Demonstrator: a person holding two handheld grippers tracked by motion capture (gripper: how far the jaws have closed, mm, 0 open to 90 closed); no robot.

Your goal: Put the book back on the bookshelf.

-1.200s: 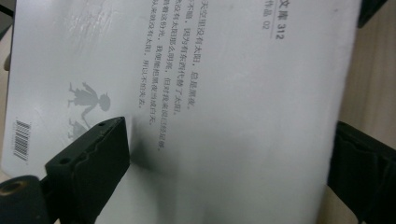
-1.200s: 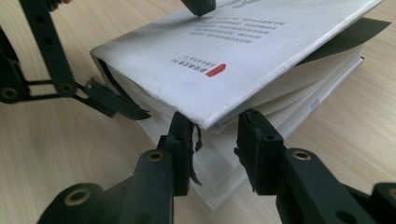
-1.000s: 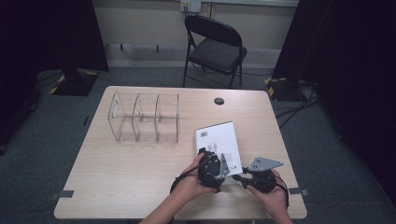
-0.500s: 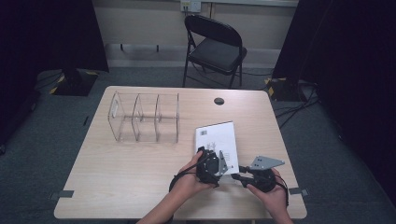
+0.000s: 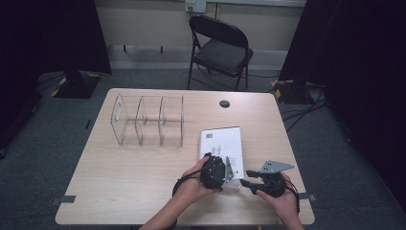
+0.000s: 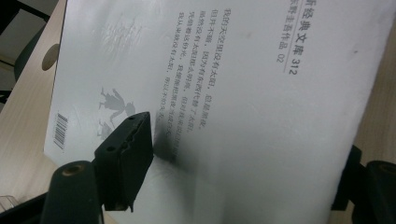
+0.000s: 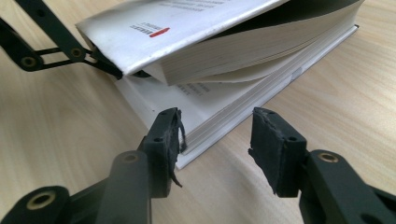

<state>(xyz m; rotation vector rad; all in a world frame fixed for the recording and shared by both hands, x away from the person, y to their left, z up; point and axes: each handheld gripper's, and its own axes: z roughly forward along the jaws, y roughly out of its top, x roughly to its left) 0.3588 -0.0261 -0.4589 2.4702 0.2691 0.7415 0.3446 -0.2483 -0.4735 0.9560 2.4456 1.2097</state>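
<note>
Book (image 6: pixel 261 107) back cover reads "312" w/ a barcode; my left gripper (image 5: pixel 221 173) has just been closing & pinches that cover, right gripper (image 7: pixel 217 140) has been opening, nothing gripped.

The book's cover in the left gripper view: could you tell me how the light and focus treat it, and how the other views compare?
Left gripper view: book has soft sheen, a jaw shadow, blurred near edge. Right gripper view: evenly lit. High view: dark surroundings.

Book cover (image 6: pixel 243 93) reads "312", apparently "02".
</note>
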